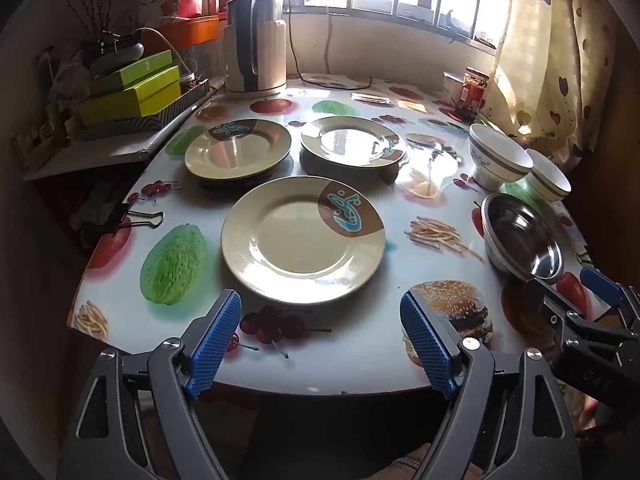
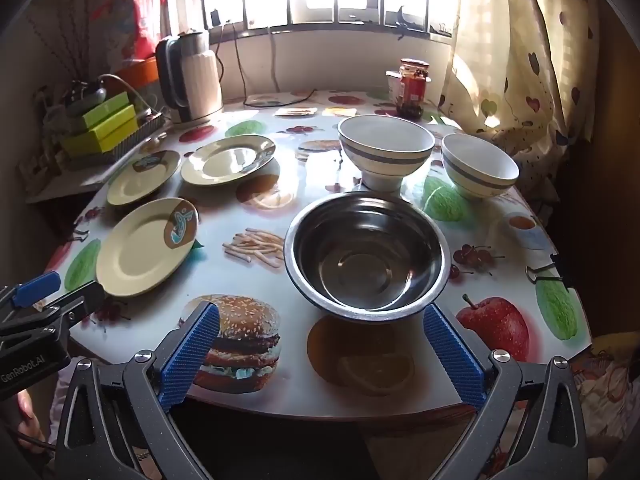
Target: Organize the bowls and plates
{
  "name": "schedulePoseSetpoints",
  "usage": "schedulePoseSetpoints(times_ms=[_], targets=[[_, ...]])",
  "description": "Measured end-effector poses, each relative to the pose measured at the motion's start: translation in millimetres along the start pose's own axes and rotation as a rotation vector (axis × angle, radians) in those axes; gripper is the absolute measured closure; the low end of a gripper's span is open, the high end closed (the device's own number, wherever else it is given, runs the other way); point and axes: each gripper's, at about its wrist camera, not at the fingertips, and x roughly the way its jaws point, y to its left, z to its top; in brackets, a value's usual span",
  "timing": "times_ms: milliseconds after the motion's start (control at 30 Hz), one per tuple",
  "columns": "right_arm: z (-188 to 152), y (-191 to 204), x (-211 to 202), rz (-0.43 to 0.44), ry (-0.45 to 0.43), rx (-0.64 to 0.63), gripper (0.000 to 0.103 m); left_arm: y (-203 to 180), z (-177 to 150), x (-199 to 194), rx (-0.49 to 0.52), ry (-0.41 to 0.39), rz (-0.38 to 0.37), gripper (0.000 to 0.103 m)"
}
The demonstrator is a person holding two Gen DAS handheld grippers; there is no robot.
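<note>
Three cream plates with brown-and-blue corner motifs lie apart on the table: a near plate (image 1: 303,240) (image 2: 146,246), a far-left plate (image 1: 238,154) (image 2: 144,176) and a far-right plate (image 1: 352,142) (image 2: 228,159). A steel bowl (image 2: 366,256) (image 1: 522,236) stands at the right front. Behind it are two white bowls with grey bands, one (image 2: 386,152) (image 1: 498,158) left of the other (image 2: 478,166) (image 1: 548,176). My left gripper (image 1: 320,340) hangs open in front of the near plate. My right gripper (image 2: 320,354) is open just before the steel bowl, nothing between its fingers.
An electric kettle (image 1: 256,48) with its cord stands at the back, a red jar (image 2: 414,88) at the back right. Green boxes (image 1: 132,88) are stacked on a side shelf at left. Binder clips (image 1: 140,216) (image 2: 550,268) grip the fruit-print tablecloth. A curtain (image 2: 520,60) hangs at right.
</note>
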Motion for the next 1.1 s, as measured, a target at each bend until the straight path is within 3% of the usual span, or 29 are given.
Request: schedulePoseSetpoints(times_ms=[467,1100], targets=[[5.6,0.7,-0.4,0.033,-0.024,0.003,0.000,-5.4,10.7,3.4,0.040,0.000,0.051,0.021],[9.7,-1.8,4.3,0.044,-0.058,-0.006,0.000,-6.8,10.3,9.9,0.033,0.026,0.060,0.021]])
